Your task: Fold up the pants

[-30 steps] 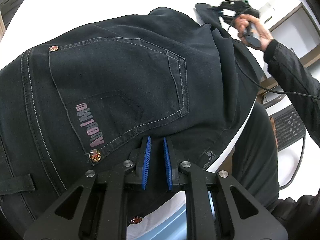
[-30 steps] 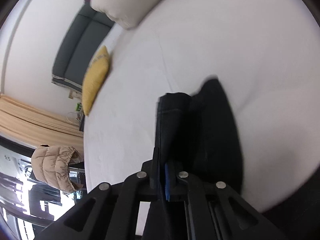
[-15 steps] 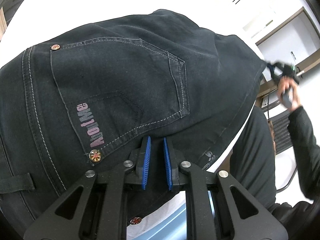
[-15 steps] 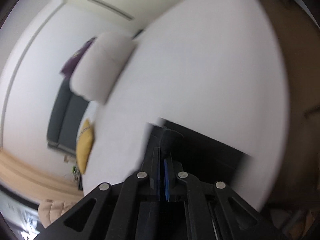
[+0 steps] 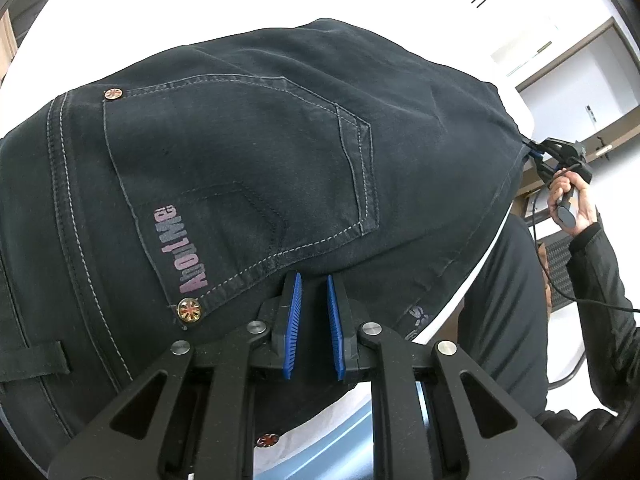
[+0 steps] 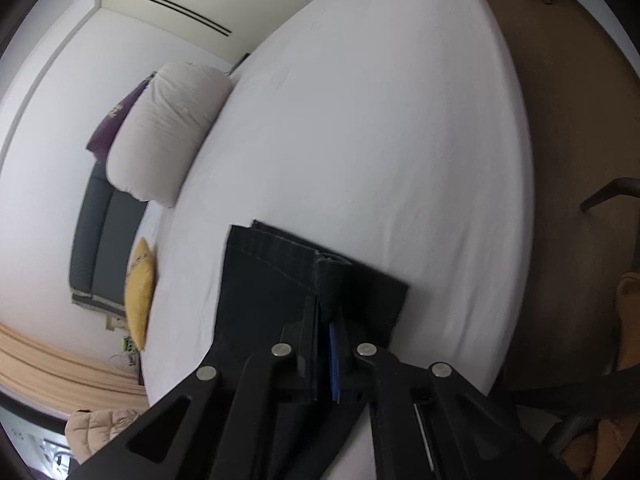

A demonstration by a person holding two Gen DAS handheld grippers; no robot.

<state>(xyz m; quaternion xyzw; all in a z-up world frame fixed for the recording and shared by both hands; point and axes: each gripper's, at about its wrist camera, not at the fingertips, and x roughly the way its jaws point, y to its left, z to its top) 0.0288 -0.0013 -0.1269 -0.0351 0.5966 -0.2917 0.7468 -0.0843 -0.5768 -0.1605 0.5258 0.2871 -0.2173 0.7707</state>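
Dark denim pants (image 5: 240, 160) lie on the white bed, back pocket and pink lettering up. My left gripper (image 5: 312, 280) stands on the seat just below the pocket, its blue pads narrowly apart and nipping a bit of the cloth. At the right edge of the left wrist view, a hand (image 5: 572, 208) holds my right gripper (image 5: 534, 152), which pulls the pants taut. In the right wrist view my right gripper (image 6: 324, 316) is shut on the folded leg hem (image 6: 272, 280), held just above the sheet.
The white bed sheet (image 6: 360, 120) stretches away ahead of the hem. A pale pillow (image 6: 168, 128) and a yellow cushion (image 6: 140, 280) lie at its left edge, with a dark sofa (image 6: 96, 232) behind. A chair (image 6: 600, 196) and brown floor are to the right.
My right gripper swung the leg end from over the far side of the pants out to the right, and the cloth now lies drawn flat. The left gripper has not moved.
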